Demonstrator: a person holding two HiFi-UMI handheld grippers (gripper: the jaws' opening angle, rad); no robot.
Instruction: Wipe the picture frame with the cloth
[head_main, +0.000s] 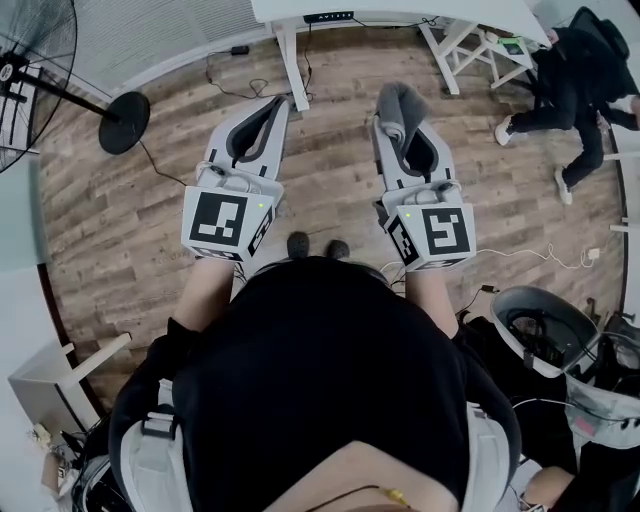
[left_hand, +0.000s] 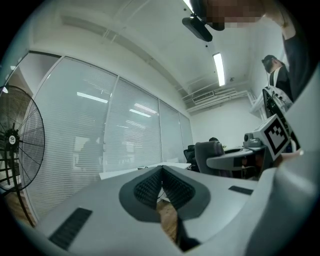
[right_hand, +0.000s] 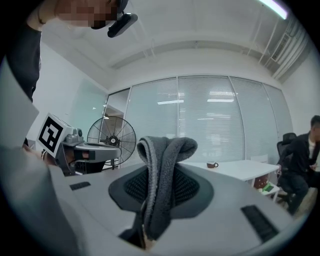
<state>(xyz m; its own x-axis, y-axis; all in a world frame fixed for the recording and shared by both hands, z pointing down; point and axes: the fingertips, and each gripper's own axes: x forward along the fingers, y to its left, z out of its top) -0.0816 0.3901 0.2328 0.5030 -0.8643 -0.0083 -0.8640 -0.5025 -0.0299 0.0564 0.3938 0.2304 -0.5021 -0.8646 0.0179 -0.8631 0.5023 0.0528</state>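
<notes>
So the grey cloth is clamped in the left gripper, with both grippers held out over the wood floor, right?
Not quite. The grey cloth is clamped in the right gripper, not the left. The right gripper view shows it pinched between the fingers. The left gripper is shut on nothing. Both are held out over the wood floor.

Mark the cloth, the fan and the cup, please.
cloth (right_hand: 159, 167), right gripper view, middle of its upright fold
fan (right_hand: 113, 140), right gripper view, hub of its cage
cup (right_hand: 212, 164), right gripper view, its side

Wood-plank floor (head_main: 330, 190), white table (head_main: 400, 12), standing fan (head_main: 30, 60), blinded glass wall (left_hand: 115, 135).
</notes>
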